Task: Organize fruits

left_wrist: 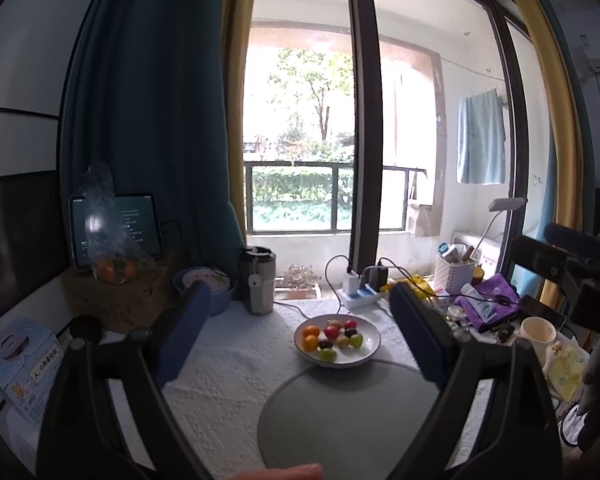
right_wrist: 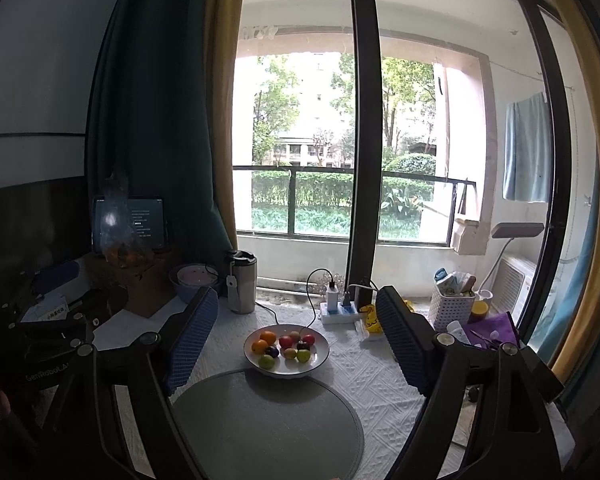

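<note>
A white plate point(left_wrist: 370, 342) on the white tablecloth holds several small fruits: two oranges point(left_wrist: 310, 337), red ones point(left_wrist: 331, 331), green ones point(left_wrist: 327, 355) and dark plums. The plate also shows in the right wrist view point(right_wrist: 320, 354) with the same fruits point(right_wrist: 267, 337). A round grey mat point(left_wrist: 352, 412) lies in front of the plate, bare, and it also shows in the right wrist view point(right_wrist: 268, 424). My left gripper point(left_wrist: 300, 300) is open and empty, held above the table short of the plate. My right gripper point(right_wrist: 296, 312) is open and empty too, also short of the plate.
Behind the plate stand a steel mug point(left_wrist: 257, 280), a blue bowl point(left_wrist: 204, 285), a power strip with chargers point(left_wrist: 360, 294) and a white basket point(left_wrist: 456, 276). A bag of oranges point(left_wrist: 114, 256) sits on a box at left. A cup point(left_wrist: 538, 334) and purple clutter lie at right.
</note>
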### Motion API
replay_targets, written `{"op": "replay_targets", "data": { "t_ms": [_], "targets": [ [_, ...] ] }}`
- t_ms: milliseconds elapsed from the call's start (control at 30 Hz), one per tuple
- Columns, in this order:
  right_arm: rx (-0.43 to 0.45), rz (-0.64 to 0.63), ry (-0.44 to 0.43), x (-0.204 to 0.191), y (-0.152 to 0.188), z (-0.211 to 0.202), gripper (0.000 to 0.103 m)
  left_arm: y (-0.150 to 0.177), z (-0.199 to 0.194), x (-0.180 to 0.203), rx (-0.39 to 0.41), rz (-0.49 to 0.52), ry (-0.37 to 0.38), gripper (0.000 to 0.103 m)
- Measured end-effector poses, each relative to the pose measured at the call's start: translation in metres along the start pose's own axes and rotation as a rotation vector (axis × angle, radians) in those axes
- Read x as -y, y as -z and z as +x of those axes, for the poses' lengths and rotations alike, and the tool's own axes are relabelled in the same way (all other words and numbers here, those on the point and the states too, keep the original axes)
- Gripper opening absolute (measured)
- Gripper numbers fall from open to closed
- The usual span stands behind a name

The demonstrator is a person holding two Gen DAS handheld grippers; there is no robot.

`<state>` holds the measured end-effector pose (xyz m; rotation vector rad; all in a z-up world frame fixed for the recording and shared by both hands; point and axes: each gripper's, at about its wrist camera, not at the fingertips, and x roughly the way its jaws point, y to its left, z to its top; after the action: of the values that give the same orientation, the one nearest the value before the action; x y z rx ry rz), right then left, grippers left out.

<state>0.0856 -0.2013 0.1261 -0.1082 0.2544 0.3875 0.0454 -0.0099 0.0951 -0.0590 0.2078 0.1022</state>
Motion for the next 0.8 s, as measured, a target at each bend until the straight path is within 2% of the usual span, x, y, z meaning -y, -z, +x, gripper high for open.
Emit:
{"op": "replay_targets", "data": {
  "t_ms": [800],
  "targets": [
    [0.022,0.02,0.029,0.0059,-0.002,-0.0048,0.084,-0.0015,-0.01,-0.0015,0.034,-0.014,0.011,0.091]
  ]
}}
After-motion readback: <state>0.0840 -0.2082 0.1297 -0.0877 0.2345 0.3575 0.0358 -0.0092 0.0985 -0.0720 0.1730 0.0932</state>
